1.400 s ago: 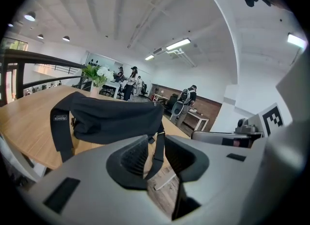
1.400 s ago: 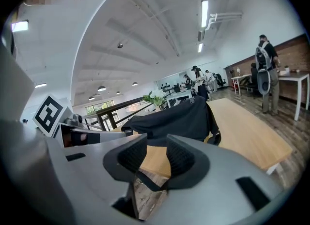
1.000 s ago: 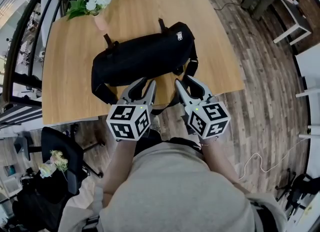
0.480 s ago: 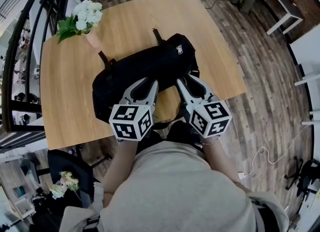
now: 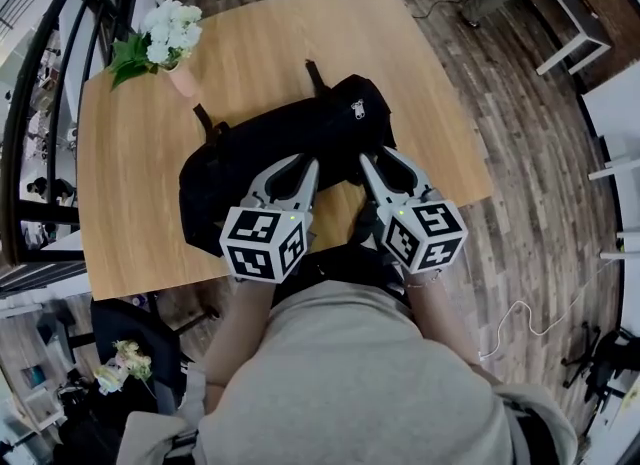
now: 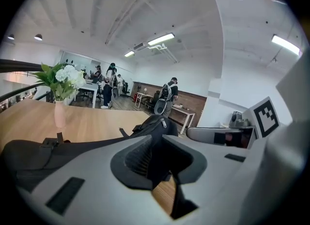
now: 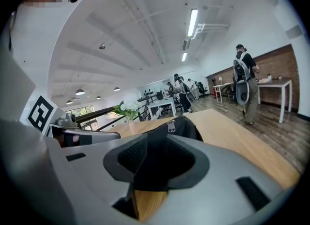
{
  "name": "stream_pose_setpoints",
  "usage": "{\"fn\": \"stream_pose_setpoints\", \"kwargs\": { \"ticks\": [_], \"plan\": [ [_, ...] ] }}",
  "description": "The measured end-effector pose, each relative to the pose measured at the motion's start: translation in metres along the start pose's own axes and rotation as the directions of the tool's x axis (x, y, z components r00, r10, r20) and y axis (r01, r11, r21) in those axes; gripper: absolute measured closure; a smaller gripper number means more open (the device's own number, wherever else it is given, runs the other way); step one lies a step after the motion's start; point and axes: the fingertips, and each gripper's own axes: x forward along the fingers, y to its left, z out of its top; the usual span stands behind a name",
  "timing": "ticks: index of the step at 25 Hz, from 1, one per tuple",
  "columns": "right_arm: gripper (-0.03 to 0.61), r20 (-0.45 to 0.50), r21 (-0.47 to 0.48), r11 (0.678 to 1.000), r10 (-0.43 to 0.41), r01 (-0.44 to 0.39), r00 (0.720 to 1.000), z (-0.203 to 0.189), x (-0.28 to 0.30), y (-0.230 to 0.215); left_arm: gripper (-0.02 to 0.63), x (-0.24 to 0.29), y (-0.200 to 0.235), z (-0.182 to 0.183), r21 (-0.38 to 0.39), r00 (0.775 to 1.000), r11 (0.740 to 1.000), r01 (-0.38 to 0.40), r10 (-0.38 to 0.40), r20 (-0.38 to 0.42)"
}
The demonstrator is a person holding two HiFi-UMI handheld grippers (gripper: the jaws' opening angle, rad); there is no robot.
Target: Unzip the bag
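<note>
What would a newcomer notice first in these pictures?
A long black fabric bag lies across the wooden table. Two grey grippers with marker cubes, left and right, point at its near side; the left jaws have just been closing with bag fabric between them. White flowers in a pink vase stand at the table's far left.

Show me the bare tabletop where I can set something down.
Free: the far strip of the table behind the bag, right of the flower vase; its left side, nearer than the vase; its right corner beyond the bag. Crowded: the middle, where the bag lies.
</note>
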Motion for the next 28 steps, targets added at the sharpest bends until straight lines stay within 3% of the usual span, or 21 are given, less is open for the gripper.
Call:
{"fn": "stream_pose_setpoints", "kwargs": {
  "ticks": [6,11,18,28],
  "plan": [
    [0.459,-0.005,0.0,0.999,0.033,-0.033,0.999,0.016,0.013,-0.021,0.551,0.018,-0.002,0.013,-0.001,0.999,1.0,-0.03,0.03,0.025],
    [0.448,-0.004,-0.007,0.999,0.032,-0.032,0.999,0.03,0.021,-0.04,0.552,0.032,-0.01,0.019,0.08,0.999,0.996,-0.039,0.037,0.018],
    [0.423,-0.019,0.002,0.998,0.059,-0.059,0.998,0.038,0.033,-0.059,0.551,0.052,-0.019,0.026,0.108,0.999,0.994,-0.029,0.027,0.022],
    [0.394,-0.081,0.123,0.974,0.199,-0.188,0.977,0.022,0.057,-0.067,0.509,0.08,-0.027,0.028,0.187,1.0,0.982,-0.02,0.02,-0.001]
  ]
}}
